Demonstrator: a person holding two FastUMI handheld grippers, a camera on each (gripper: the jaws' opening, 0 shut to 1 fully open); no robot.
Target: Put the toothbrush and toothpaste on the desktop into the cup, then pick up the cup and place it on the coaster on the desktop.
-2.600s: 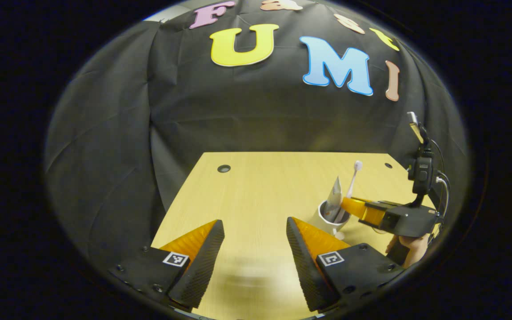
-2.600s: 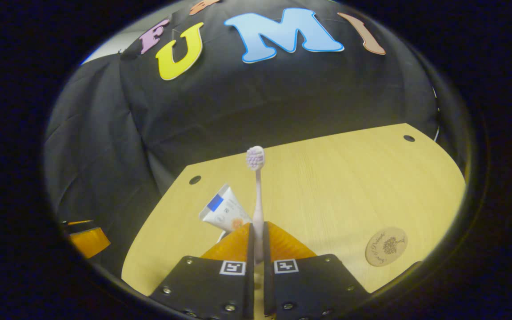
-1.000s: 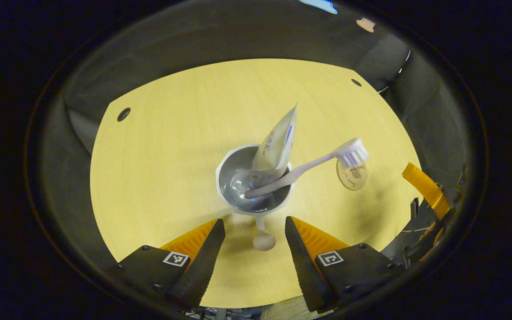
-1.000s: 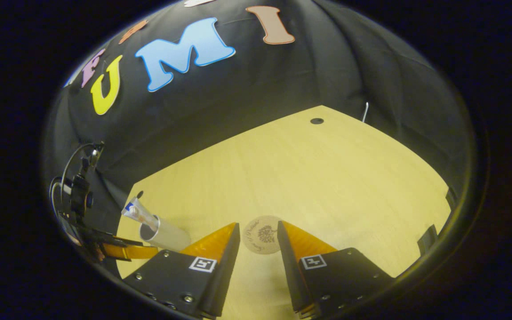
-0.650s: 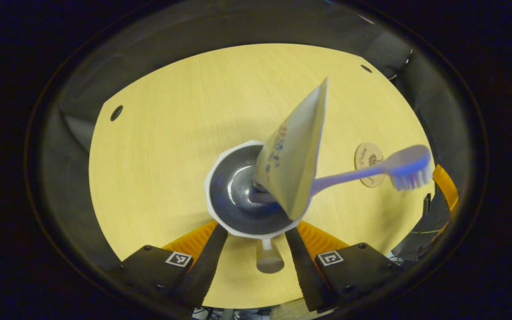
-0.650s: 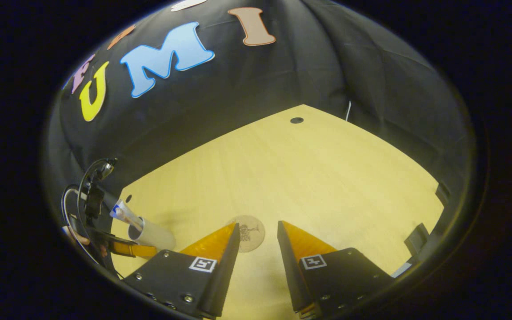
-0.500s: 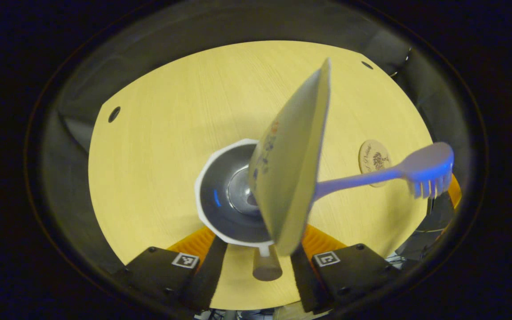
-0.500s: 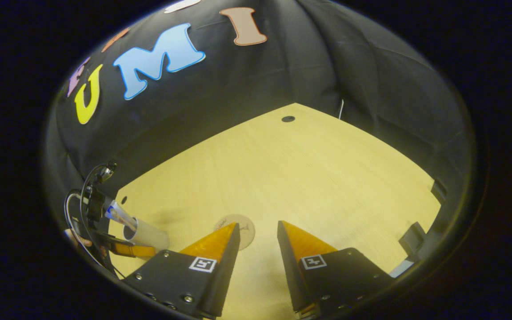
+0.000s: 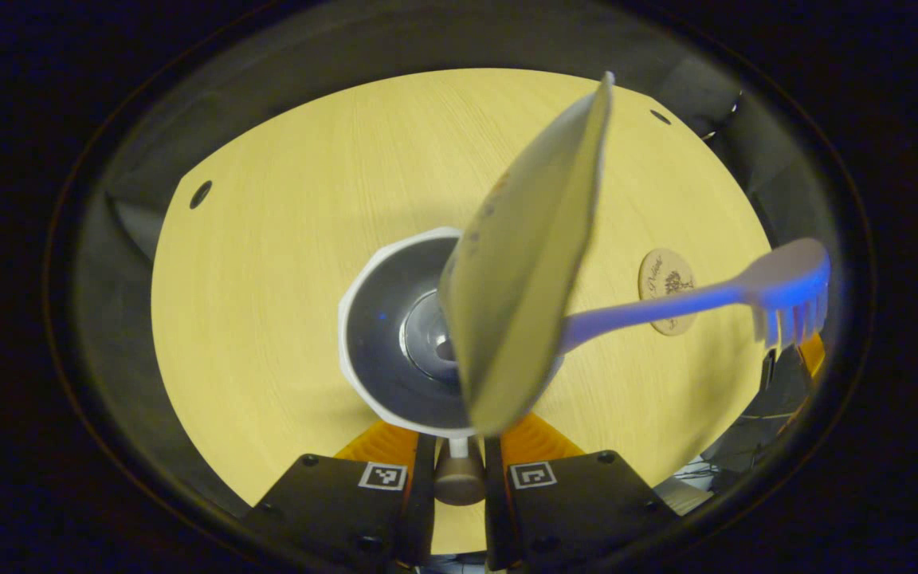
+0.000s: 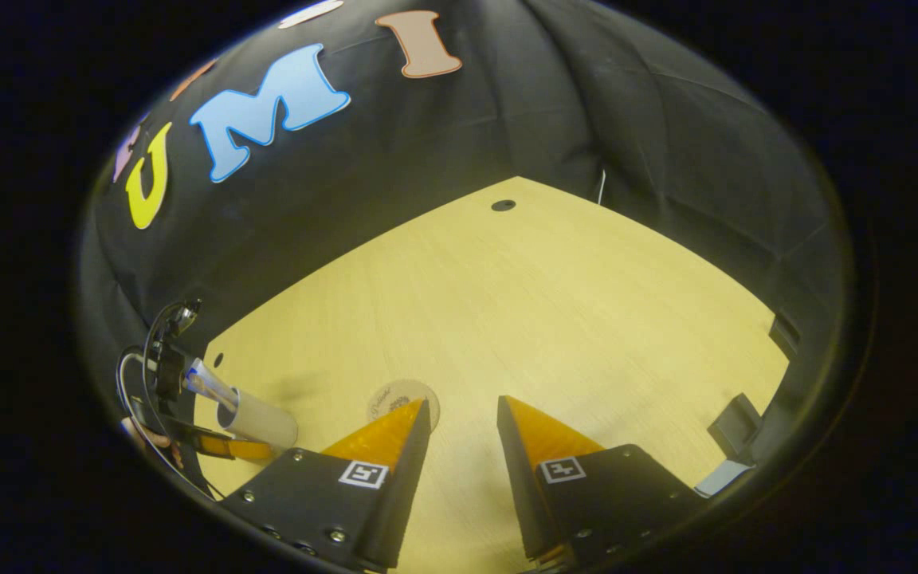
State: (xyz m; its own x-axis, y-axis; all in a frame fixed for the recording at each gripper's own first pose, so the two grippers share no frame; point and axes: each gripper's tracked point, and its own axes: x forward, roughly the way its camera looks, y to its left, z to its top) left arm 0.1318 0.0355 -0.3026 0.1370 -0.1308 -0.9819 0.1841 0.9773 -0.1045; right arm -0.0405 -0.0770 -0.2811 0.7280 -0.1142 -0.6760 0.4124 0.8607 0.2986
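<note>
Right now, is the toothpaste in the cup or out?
In. The toothpaste stands in the cup, beside the toothbrush.

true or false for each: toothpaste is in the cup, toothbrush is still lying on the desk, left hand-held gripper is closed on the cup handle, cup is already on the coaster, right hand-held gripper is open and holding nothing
1. The toothpaste stands in the cup. True.
2. The toothbrush lies flat on the desk. False: its handle end sits in the cup and its head sticks out over the rim.
3. The left hand-held gripper is closed on the cup handle. True: both fingers press the handle's knob.
4. The cup sits on the coaster. False: the coaster lies bare on the desk, apart from the cup.
5. The right hand-held gripper is open and holds nothing. True.
</note>
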